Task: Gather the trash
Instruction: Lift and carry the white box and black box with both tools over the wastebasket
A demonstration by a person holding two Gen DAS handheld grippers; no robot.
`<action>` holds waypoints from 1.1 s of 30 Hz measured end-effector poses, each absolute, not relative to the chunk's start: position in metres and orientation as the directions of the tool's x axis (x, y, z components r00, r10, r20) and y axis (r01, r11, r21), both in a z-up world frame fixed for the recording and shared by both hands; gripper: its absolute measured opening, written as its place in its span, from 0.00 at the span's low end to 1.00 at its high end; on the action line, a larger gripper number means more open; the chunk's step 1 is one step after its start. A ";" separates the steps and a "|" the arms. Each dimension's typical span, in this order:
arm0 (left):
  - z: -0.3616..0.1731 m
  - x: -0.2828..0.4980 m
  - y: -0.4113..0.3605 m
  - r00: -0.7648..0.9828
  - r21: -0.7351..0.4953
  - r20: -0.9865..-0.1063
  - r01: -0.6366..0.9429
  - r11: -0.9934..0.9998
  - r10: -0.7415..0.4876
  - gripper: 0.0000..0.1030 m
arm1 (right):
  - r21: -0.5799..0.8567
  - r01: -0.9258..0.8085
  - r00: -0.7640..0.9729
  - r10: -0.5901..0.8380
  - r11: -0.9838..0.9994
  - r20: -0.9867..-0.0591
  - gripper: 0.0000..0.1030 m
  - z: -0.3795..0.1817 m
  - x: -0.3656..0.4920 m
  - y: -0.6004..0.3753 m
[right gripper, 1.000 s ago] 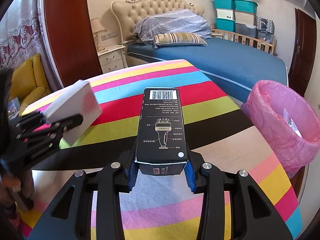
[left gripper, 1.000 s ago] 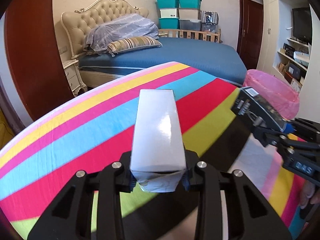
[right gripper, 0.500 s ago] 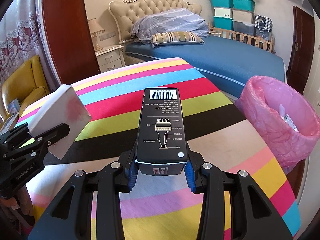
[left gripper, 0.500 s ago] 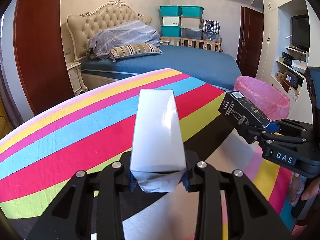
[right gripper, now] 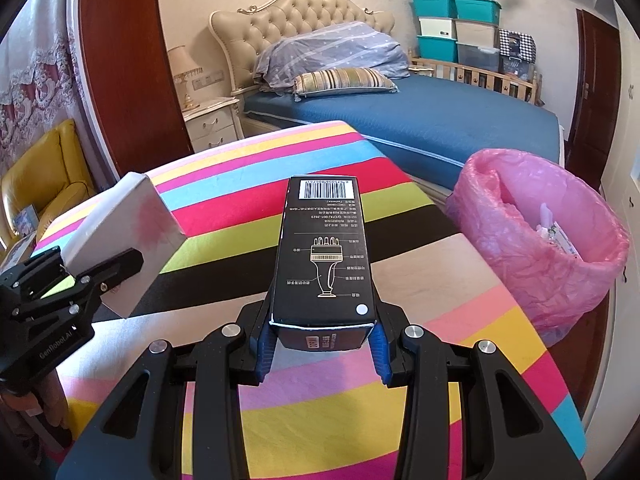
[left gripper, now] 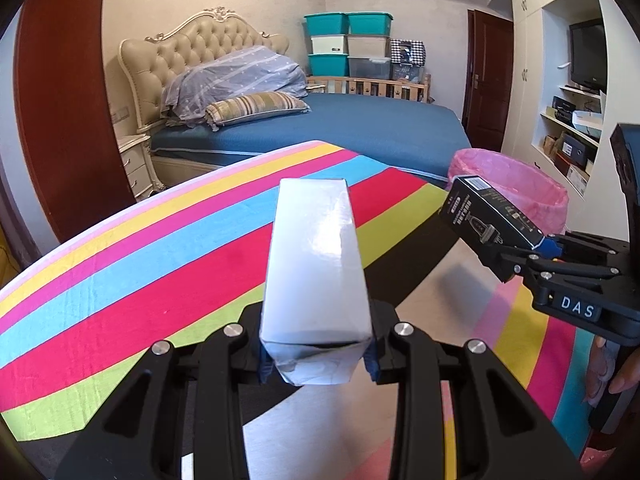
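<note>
While both boxes hang above the striped worktop [right gripper: 224,184], the left gripper [left gripper: 316,360] has its jaws clamped on the near end of one white box [left gripper: 316,264], which points out toward the worktop's far edge. From the right wrist view that same box [right gripper: 132,232] sits at the left, lifted off the cloth, with bare striped surface running between it and the second box. At centre, the right gripper [right gripper: 322,346] has its jaws clamped on the near end of one black box [right gripper: 326,256], printed with a barcode and a line drawing, held off the surface and pointing toward the blue bed [right gripper: 440,120]. To the right, beyond the worktop's right edge, stands one bin lined with a pink bag [right gripper: 540,248]; its mouth is open and a few pale scraps lie inside. From the left wrist view the black box [left gripper: 488,212] reaches toward that bin [left gripper: 516,184], its far end near the rim. Count: two boxes, two grippers, one bin. Seven storage crates [left gripper: 348,46] are stacked against the far wall behind the bed.
</note>
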State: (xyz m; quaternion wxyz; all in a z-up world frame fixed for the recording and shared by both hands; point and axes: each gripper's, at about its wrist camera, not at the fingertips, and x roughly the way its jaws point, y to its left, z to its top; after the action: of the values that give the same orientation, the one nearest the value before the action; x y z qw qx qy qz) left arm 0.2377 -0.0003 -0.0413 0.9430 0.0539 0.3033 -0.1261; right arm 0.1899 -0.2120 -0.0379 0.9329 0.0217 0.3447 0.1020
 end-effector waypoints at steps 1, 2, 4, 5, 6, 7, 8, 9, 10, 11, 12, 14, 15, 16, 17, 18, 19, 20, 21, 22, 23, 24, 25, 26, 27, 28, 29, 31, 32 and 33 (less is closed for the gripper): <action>-0.041 0.238 -0.003 0.784 0.027 -0.585 0.277 0.960 -0.210 0.33 | 0.110 -0.172 0.744 0.203 0.979 -0.636 0.37 -0.037 0.189 -0.214; -0.040 0.238 -0.006 0.784 0.031 -0.583 0.285 0.958 -0.214 0.33 | 0.109 -0.167 0.749 0.198 0.980 -0.633 0.37 -0.036 0.189 -0.217; -0.040 0.239 -0.011 0.783 0.034 -0.581 0.296 0.955 -0.222 0.32 | 0.106 -0.158 0.756 0.189 0.982 -0.626 0.37 -0.033 0.189 -0.222; -0.039 0.240 -0.015 0.781 0.034 -0.581 0.305 0.952 -0.229 0.33 | 0.104 -0.153 0.760 0.184 0.983 -0.623 0.37 -0.032 0.189 -0.225; -0.040 0.241 -0.017 0.779 0.035 -0.582 0.310 0.950 -0.233 0.33 | 0.102 -0.149 0.763 0.180 0.984 -0.620 0.37 -0.031 0.189 -0.227; -0.040 0.242 -0.021 0.778 0.037 -0.581 0.316 0.948 -0.237 0.33 | 0.098 -0.144 0.767 0.174 0.985 -0.617 0.37 -0.030 0.189 -0.230; -0.040 0.243 -0.025 0.778 0.040 -0.581 0.321 0.946 -0.240 0.33 | 0.095 -0.139 0.771 0.168 0.986 -0.614 0.37 -0.030 0.188 -0.234; -0.039 0.245 -0.030 0.777 0.043 -0.579 0.330 0.943 -0.246 0.33 | 0.093 -0.135 0.774 0.163 0.987 -0.612 0.37 -0.029 0.188 -0.236; -0.039 0.246 -0.034 0.777 0.045 -0.578 0.335 0.941 -0.249 0.33 | 0.090 -0.126 0.779 0.155 0.988 -0.608 0.37 -0.029 0.188 -0.241; -0.039 0.247 -0.039 0.777 0.046 -0.577 0.341 0.939 -0.253 0.33 | 0.089 -0.120 0.782 0.149 0.989 -0.606 0.37 -0.028 0.188 -0.244; -0.038 0.248 -0.044 0.777 0.049 -0.573 0.349 0.936 -0.260 0.33 | 0.090 -0.113 0.785 0.144 0.990 -0.603 0.37 -0.027 0.188 -0.248; -0.037 0.249 -0.056 0.778 0.055 -0.568 0.363 0.930 -0.270 0.33 | 0.094 -0.096 0.790 0.134 0.991 -0.598 0.37 -0.027 0.188 -0.258; -0.037 0.250 -0.062 0.777 0.058 -0.566 0.371 0.927 -0.275 0.33 | 0.096 -0.089 0.793 0.129 0.991 -0.596 0.37 -0.027 0.187 -0.262; -0.037 0.251 -0.067 0.776 0.060 -0.566 0.377 0.924 -0.280 0.33 | 0.099 -0.079 0.796 0.123 0.992 -0.593 0.37 -0.027 0.187 -0.268; -0.037 0.253 -0.072 0.773 0.063 -0.567 0.385 0.921 -0.284 0.33 | 0.101 -0.068 0.799 0.115 0.993 -0.590 0.37 -0.027 0.187 -0.274; -0.038 0.255 -0.079 0.770 0.069 -0.568 0.396 0.916 -0.291 0.33 | 0.101 -0.059 0.801 0.108 0.993 -0.588 0.37 -0.027 0.187 -0.279; -0.038 0.256 -0.084 0.769 0.071 -0.567 0.403 0.912 -0.295 0.33 | 0.104 -0.043 0.805 0.097 0.994 -0.586 0.37 -0.027 0.187 -0.287; -0.038 0.257 -0.091 0.766 0.074 -0.568 0.413 0.908 -0.302 0.33 | 0.108 -0.034 0.806 0.091 0.994 -0.585 0.37 -0.028 0.187 -0.292; -0.039 0.259 -0.097 0.764 0.076 -0.567 0.421 0.904 -0.308 0.33 | 0.110 -0.025 0.807 0.085 0.994 -0.585 0.37 -0.028 0.187 -0.296; -0.039 0.261 -0.103 0.762 0.078 -0.568 0.428 0.900 -0.313 0.33 | 0.112 -0.009 0.809 0.073 0.994 -0.583 0.37 -0.028 0.187 -0.304; -0.039 0.263 -0.109 0.759 0.081 -0.568 0.436 0.896 -0.318 0.33 | 0.113 0.001 0.810 0.065 0.994 -0.582 0.37 -0.028 0.188 -0.310; -0.039 0.265 -0.117 0.755 0.082 -0.567 0.448 0.890 -0.328 0.33 | 0.113 0.015 0.812 0.054 0.994 -0.581 0.37 -0.028 0.188 -0.318; -0.040 0.266 -0.122 0.753 0.082 -0.567 0.455 0.887 -0.334 0.33 | 0.112 0.023 0.813 0.047 0.993 -0.580 0.37 -0.028 0.188 -0.324; -0.039 0.267 -0.129 0.752 0.083 -0.565 0.463 0.883 -0.341 0.33 | 0.112 0.038 0.816 0.034 0.993 -0.577 0.37 -0.027 0.188 -0.331; -0.039 0.269 -0.138 0.749 0.087 -0.562 0.477 0.875 -0.352 0.33 | 0.111 0.053 0.819 0.020 0.992 -0.574 0.37 -0.027 0.188 -0.340; -0.038 0.270 -0.145 0.746 0.087 -0.560 0.486 0.870 -0.361 0.33 | 0.109 0.063 0.820 0.011 0.992 -0.572 0.37 -0.027 0.187 -0.345; -0.037 0.272 -0.153 0.740 0.083 -0.559 0.499 0.862 -0.375 0.33 | 0.106 0.077 0.821 -0.003 0.991 -0.571 0.37 -0.027 0.186 -0.353; -0.036 0.276 -0.168 0.729 0.079 -0.559 0.521 0.850 -0.395 0.33 | 0.101 0.104 0.822 -0.029 0.989 -0.568 0.37 -0.028 0.186 -0.368; -0.036 0.277 -0.174 0.726 0.079 -0.558 0.528 0.845 -0.402 0.33 | 0.099 0.114 0.822 -0.038 0.989 -0.568 0.37 -0.028 0.186 -0.375; -0.034 0.281 -0.184 0.719 0.077 -0.557 0.542 0.837 -0.415 0.33 | 0.100 0.127 0.822 -0.048 0.987 -0.567 0.37 -0.028 0.187 -0.383</action>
State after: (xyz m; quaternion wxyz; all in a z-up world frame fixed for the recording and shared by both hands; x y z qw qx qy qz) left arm 0.2805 -0.1840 -0.0343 0.9197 0.1179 0.2693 -0.2602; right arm 0.1866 -0.3830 -0.0277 0.9522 0.0668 0.2947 -0.0460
